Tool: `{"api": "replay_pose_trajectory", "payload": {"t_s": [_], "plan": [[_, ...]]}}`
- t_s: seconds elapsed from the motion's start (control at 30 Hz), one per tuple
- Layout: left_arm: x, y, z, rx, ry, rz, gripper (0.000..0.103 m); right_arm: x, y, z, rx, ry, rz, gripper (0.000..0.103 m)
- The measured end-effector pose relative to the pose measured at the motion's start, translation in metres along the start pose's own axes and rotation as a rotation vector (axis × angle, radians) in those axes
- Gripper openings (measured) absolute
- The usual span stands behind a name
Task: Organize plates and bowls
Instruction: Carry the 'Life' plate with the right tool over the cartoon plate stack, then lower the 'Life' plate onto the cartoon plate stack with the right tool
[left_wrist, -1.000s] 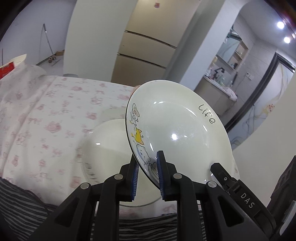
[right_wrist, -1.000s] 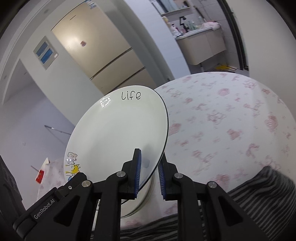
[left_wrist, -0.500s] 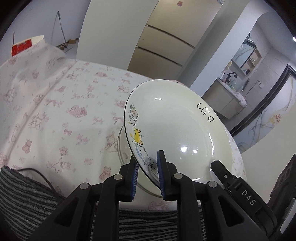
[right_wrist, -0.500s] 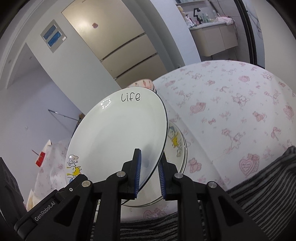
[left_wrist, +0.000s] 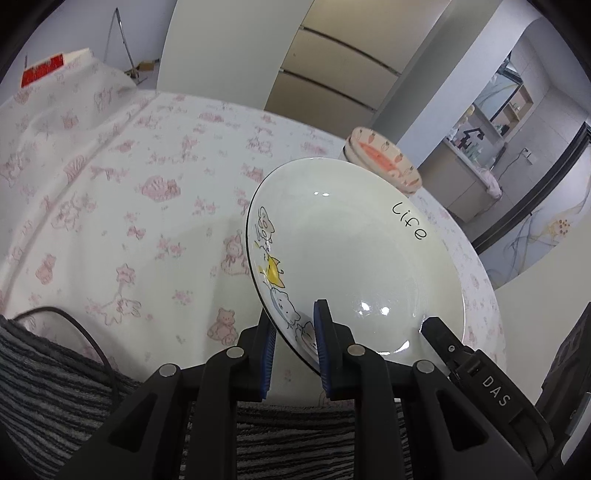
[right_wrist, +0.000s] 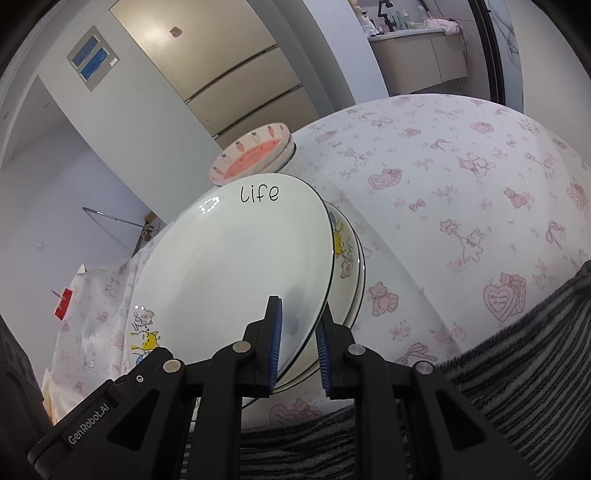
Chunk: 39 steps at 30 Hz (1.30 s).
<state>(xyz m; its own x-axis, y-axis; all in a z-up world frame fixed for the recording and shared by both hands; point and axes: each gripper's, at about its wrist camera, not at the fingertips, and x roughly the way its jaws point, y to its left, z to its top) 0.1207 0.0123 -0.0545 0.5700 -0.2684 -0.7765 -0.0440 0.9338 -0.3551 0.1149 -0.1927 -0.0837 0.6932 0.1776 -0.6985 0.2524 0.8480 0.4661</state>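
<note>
A white plate (left_wrist: 351, 251) with cartoon cats and the word "Life" hangs tilted over the table, held by both grippers. My left gripper (left_wrist: 293, 325) is shut on its near-left rim by the cat drawings. My right gripper (right_wrist: 299, 317) is shut on the opposite rim; its finger (left_wrist: 443, 339) shows at the plate's right edge in the left wrist view. The same plate (right_wrist: 236, 266) fills the right wrist view. Just under it lies a stack of matching plates (right_wrist: 349, 258), mostly hidden. The left gripper's body (right_wrist: 147, 365) shows at lower left there.
A pink strawberry-patterned bowl (left_wrist: 384, 162) (right_wrist: 255, 153) sits behind the plates on the pink-printed tablecloth (left_wrist: 147, 184). A striped grey cloth (left_wrist: 55, 369) (right_wrist: 517, 350) covers the near edge, with a black cable (left_wrist: 92, 339) on it. A red-and-white box (left_wrist: 48, 66) lies far left.
Both grippers have come down and forward with the plate. It now hangs low over the stack, which it hides in the left wrist view. The pink bowl has come into view.
</note>
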Motion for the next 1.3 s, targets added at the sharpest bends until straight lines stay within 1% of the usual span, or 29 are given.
{"api": "replay_pose_trajectory", "payload": {"t_s": [0.1, 0.23, 0.47, 0.67, 0.87, 1.3], "plan": [[0.008, 0.002, -0.002, -0.003, 0.015, 0.005, 0.022, 0.006, -0.001, -0.001, -0.006, 0.008, -0.019, 0.017], [0.014, 0.004, -0.002, -0.006, 0.025, 0.006, 0.022, 0.009, -0.002, -0.002, -0.014, 0.01, -0.024, 0.017], [0.017, 0.004, -0.001, 0.006, 0.019, 0.009, 0.022, 0.014, 0.0, -0.002, -0.028, 0.013, -0.028, 0.017], [0.02, 0.003, 0.002, 0.035, 0.024, 0.011, 0.023, 0.015, 0.001, -0.001, -0.039, 0.012, -0.034, 0.018], [0.022, -0.002, 0.003, 0.094, 0.025, 0.028, 0.026, 0.02, 0.003, 0.0, -0.075, 0.026, -0.039, 0.018], [0.023, -0.001, 0.004, 0.111, 0.025, 0.022, 0.027, 0.021, 0.007, 0.0, -0.125, 0.03, -0.043, 0.02]]}}
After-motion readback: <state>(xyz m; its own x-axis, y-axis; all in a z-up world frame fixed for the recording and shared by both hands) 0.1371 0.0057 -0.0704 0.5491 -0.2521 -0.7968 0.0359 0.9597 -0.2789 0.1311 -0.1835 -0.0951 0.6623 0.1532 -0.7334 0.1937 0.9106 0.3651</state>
